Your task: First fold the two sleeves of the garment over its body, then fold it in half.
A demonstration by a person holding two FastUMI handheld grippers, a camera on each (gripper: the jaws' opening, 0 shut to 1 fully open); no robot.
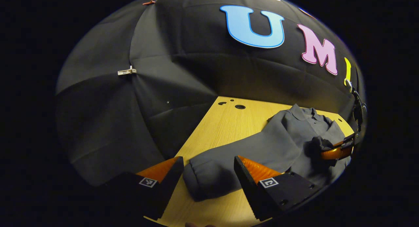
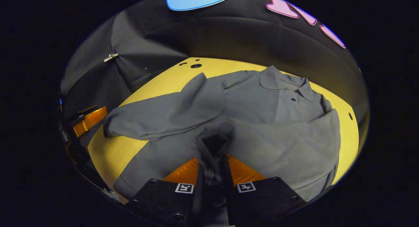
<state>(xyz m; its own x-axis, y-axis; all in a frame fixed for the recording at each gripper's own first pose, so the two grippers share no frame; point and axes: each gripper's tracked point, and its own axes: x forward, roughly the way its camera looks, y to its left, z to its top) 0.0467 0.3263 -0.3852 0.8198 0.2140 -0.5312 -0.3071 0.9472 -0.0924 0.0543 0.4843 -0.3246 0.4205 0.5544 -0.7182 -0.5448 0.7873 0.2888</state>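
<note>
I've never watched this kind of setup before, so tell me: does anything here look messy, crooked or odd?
Nothing is damaged or spilled. The grey collared long-sleeved shirt lies rumpled on the yellow wooden table, one sleeve stretched out between the open left gripper, the other sleeve's cuff bunched in the shut right gripper.

left gripper view: low at counter (image 1: 226, 125) edge, close, facing shirt (image 1: 281, 138) | right gripper view: above shirt, close | shared: shirt, counter

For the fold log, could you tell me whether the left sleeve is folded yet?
Not yet: the left sleeve lies stretched out on the table, between the left gripper's open jaws.
</note>
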